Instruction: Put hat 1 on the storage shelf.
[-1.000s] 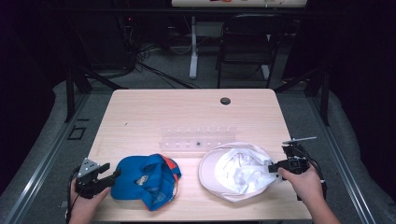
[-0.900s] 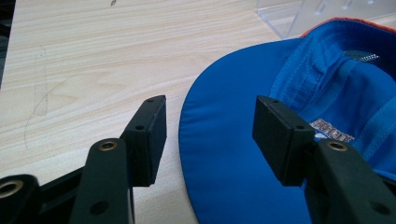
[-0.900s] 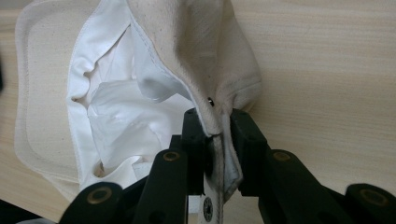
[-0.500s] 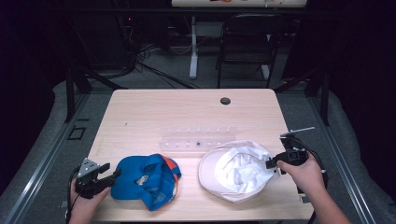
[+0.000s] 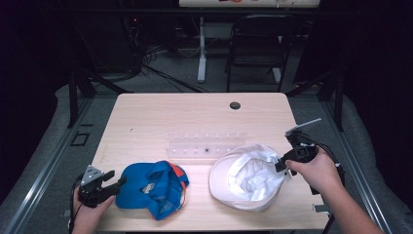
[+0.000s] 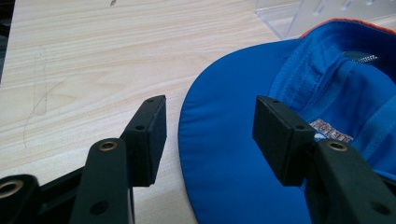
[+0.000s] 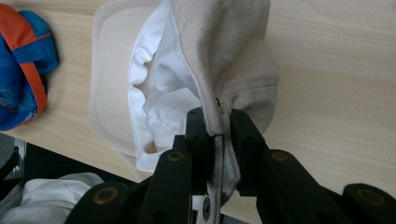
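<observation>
Item 1: white cap [image 5: 246,178], bench [image 5: 160,117] 4 o'clock; rear edge pinched and lifted by right tongs [image 5: 281,165]; item 2: blue cap [image 5: 151,187], 8 o'clock, brim between spread left tongs [image 5: 118,181]; ungripped; both caps await handling.

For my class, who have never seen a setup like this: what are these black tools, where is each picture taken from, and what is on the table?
A person sits at a wooden table with a hand-held two-jaw gripper in each hand. One picture looks down from above; the other two come from cameras riding on each gripper. The left gripper stands open around the brim of a blue cap. The right gripper is shut on the edge of a white cap, lifting that edge. A clear plastic rack lies behind the caps.
</observation>
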Available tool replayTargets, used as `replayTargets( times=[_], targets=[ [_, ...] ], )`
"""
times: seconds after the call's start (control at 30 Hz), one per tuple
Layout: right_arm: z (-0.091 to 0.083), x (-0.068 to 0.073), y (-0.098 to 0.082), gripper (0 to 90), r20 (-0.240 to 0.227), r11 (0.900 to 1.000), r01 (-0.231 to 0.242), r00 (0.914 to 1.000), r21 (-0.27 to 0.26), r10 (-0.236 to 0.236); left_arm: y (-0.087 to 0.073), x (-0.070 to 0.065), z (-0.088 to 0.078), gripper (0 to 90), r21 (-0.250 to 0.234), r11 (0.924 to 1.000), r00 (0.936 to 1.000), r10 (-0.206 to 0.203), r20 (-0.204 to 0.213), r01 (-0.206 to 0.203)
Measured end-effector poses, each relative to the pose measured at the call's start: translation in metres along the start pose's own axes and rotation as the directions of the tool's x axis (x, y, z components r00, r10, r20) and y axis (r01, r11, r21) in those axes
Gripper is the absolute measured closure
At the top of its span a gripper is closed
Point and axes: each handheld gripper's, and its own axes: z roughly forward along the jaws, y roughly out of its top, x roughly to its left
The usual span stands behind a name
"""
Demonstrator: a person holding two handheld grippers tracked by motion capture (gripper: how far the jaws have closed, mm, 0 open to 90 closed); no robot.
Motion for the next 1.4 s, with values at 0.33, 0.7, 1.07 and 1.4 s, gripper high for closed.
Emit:
replayTargets(
  times=[0.33, 0.7, 1.07, 1.4],
  targets=[
    [-0.018, 0.023, 0.009, 79.0, 0.086, 0.998, 0.013, 0.9962, 0.055, -0.018, 0.000, 0.000, 0.000, 45.1, 0.000, 1.0000, 1.0000, -0.002, 0.001, 0.002],
    [-0.040, 0.048, 0.023, 79.0, 0.118, 0.997, 0.012, 0.9928, 0.079, -0.021, 0.000, 0.001, 0.000, 45.0, 0.008, 1.0000, 1.0000, -0.001, 0.007, 0.001],
    [-0.060, 0.060, 0.030, 79.1, 0.004, 0.995, -0.023, 0.9997, 0.093, 0.022, 0.000, 0.000, -0.001, 45.0, 0.010, 0.9999, 1.0000, 0.001, 0.007, -0.001],
    [-0.079, 0.059, 0.036, 79.1, -0.095, 0.993, -0.069, 0.9925, 0.095, 0.078, 0.000, 0.001, 0.000, 45.0, 0.010, 1.0000, 1.0000, 0.002, 0.006, -0.002]
  ],
)
